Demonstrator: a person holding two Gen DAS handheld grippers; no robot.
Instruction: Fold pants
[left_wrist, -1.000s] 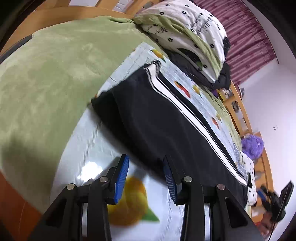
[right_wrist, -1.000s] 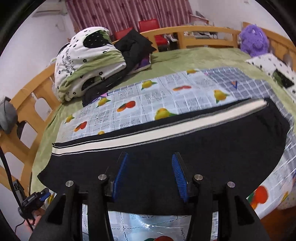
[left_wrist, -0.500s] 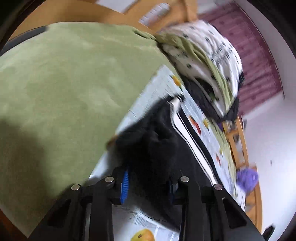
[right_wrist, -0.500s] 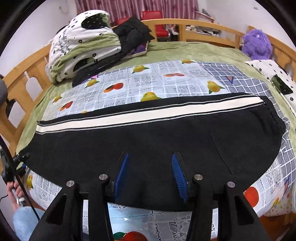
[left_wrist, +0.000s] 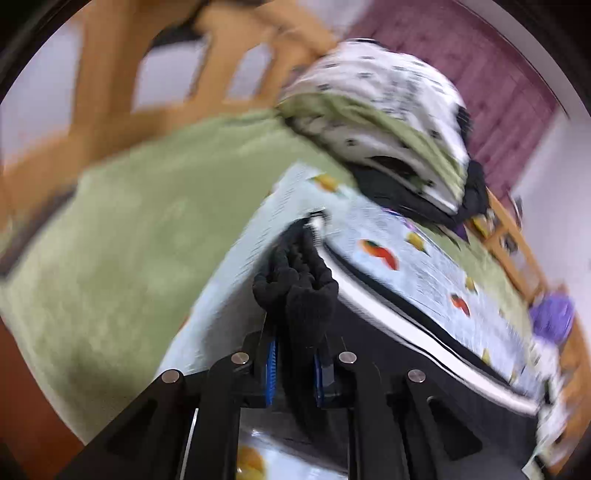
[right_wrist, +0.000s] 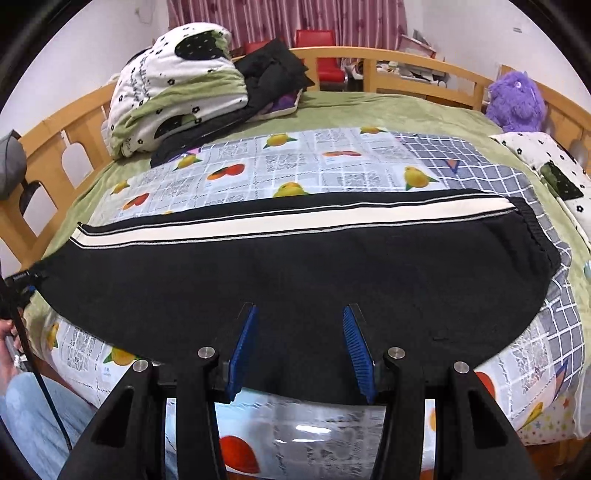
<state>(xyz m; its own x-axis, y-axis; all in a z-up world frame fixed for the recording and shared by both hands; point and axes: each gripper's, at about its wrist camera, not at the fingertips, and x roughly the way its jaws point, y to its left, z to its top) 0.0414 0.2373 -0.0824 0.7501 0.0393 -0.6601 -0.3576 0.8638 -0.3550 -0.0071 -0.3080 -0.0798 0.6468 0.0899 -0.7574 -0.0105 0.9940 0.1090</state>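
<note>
Between the blue pads of the left gripper (left_wrist: 293, 363) a bunched, gathered end of the black pants (left_wrist: 295, 291) is pinched; its jaws have just been closing and now stand narrow, clamped on the cloth, which rises in a crumpled knot just ahead of the fingertips. From that knot the pants run away to the right of the gripper, their white side stripe (left_wrist: 406, 325) following the far edge. This view is blurred. Beyond and left of the gripper lies a green blanket (left_wrist: 129, 229), and further ahead a rolled white and green quilt (left_wrist: 388, 118) sits against the wooden bed rail (left_wrist: 110, 85).

Just ahead of the right gripper (right_wrist: 299, 345) the pants (right_wrist: 295, 273) lie spread flat across the bed, over a fruit-printed sheet (right_wrist: 295, 162). This gripper's jaws stand moderately apart with nothing pressed between the pads; the near hem of the pants shows between them, but whether the pads touch the cloth cannot be told. The white stripe (right_wrist: 295, 223) runs along the far side of the pants. Far ahead to the left is the rolled quilt (right_wrist: 173, 85) with a dark garment (right_wrist: 273, 70) beside it; far to the right sits a purple plush toy (right_wrist: 517, 99). At the left edge a hand (right_wrist: 7, 332) holds a black cable.
</note>
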